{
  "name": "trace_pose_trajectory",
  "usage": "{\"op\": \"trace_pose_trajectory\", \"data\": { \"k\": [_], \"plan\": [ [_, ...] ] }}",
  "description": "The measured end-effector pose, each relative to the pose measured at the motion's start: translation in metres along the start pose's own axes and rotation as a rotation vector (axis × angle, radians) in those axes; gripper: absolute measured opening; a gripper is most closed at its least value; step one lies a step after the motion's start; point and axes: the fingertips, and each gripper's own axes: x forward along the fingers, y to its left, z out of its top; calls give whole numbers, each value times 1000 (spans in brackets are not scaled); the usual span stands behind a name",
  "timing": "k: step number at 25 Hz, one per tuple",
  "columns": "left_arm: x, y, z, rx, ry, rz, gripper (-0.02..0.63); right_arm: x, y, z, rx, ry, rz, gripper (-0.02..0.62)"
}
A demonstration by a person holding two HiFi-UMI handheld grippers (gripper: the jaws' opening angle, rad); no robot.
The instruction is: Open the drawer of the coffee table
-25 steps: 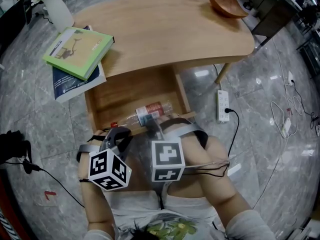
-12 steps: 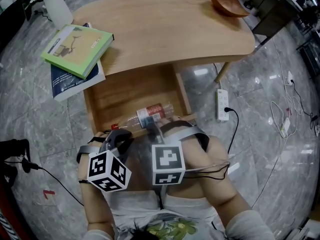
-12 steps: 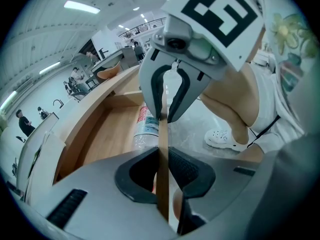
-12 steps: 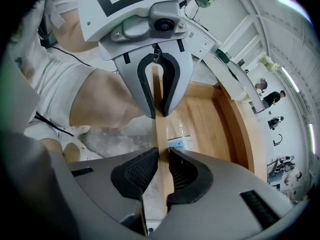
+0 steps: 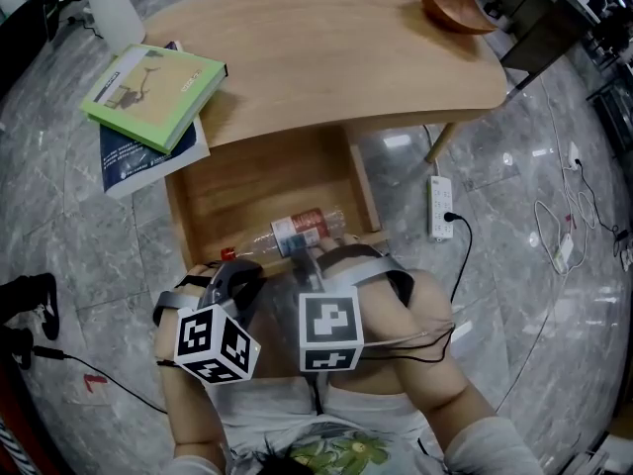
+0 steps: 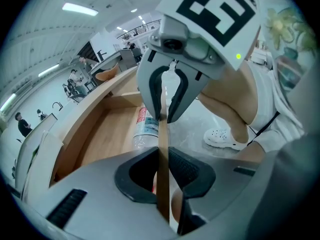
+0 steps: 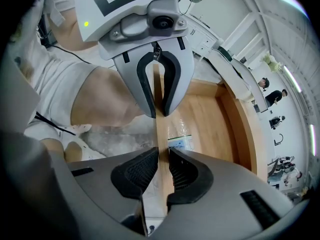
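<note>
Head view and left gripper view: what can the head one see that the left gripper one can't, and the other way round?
Only the head view shows the power strip on the floor and the marker cube on the left gripper. Only the left gripper view shows a white shoe and the ceiling lights. Both show the open drawer, the bottle lying in it, and the right gripper clamped on the drawer's front edge.
</note>
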Motion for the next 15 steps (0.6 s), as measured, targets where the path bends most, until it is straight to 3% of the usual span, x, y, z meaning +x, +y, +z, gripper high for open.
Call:
{"op": "trace_pose_trajectory", "data": {
  "k": [6, 11, 15],
  "plan": [
    [-2, 1, 1, -44, -79, 66, 69, -3, 0, 1, -36, 24, -57, 75],
    [-9, 1, 3, -33, -166, 147, 69, -15, 3, 13, 6, -74, -57, 61],
    [-11, 1, 3, -38, -191, 154, 71, -20, 2, 21, 79, -152, -50, 41]
  ]
}}
